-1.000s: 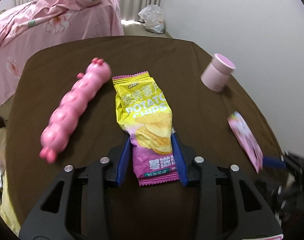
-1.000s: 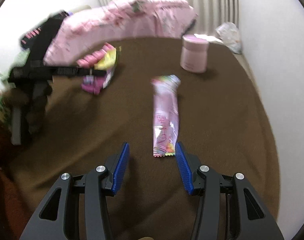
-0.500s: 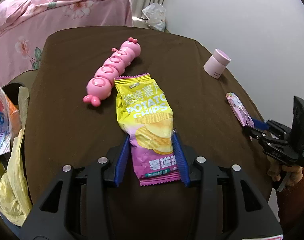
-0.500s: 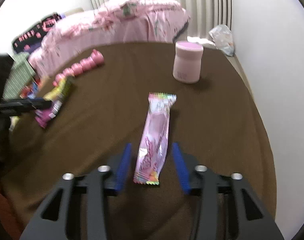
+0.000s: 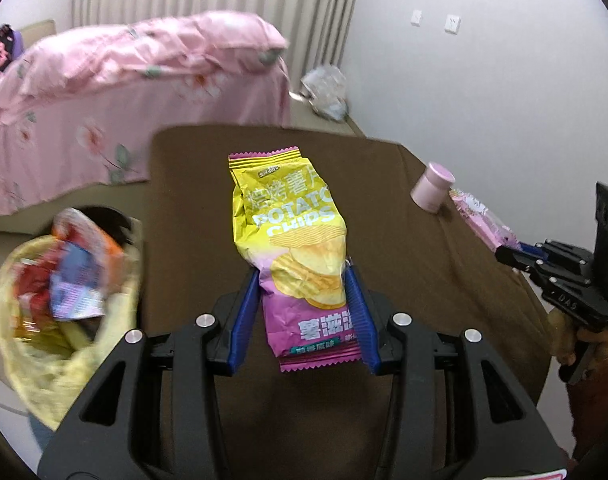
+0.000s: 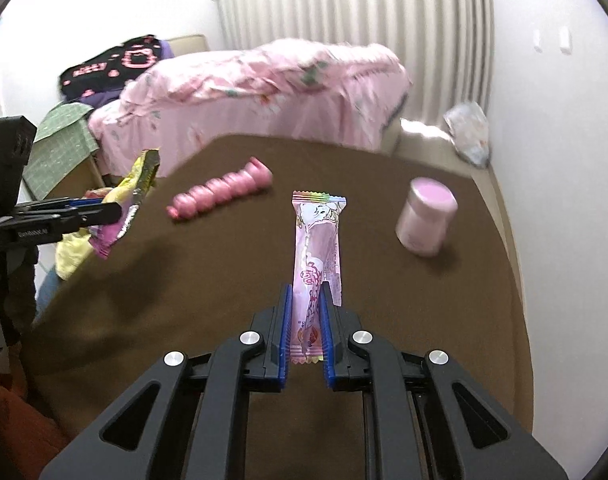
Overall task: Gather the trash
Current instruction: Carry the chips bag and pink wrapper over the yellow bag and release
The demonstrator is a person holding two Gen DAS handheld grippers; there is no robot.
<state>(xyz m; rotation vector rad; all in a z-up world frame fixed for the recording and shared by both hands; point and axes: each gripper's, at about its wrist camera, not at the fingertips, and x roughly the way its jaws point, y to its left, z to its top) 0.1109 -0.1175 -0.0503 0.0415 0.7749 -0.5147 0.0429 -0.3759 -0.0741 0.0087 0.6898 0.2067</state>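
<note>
A home bedroom: pink floral bedding [image 5: 115, 92], curtains [image 6: 356, 4], brown-clothed table [image 6: 223, 280].

Your counter [image 6: 384, 208] is covered edge to edge in a brown cloth. Directly on it: a pink segmented caterpillar toy [image 6: 219, 194] lying on its side toward the far left, and a pink lidded jar [image 6: 426, 216] upright near the far right edge, well apart from the toy. In your left wrist view the jar [image 5: 432, 192] stands close to the counter's [image 5: 191, 184] right edge.
</note>
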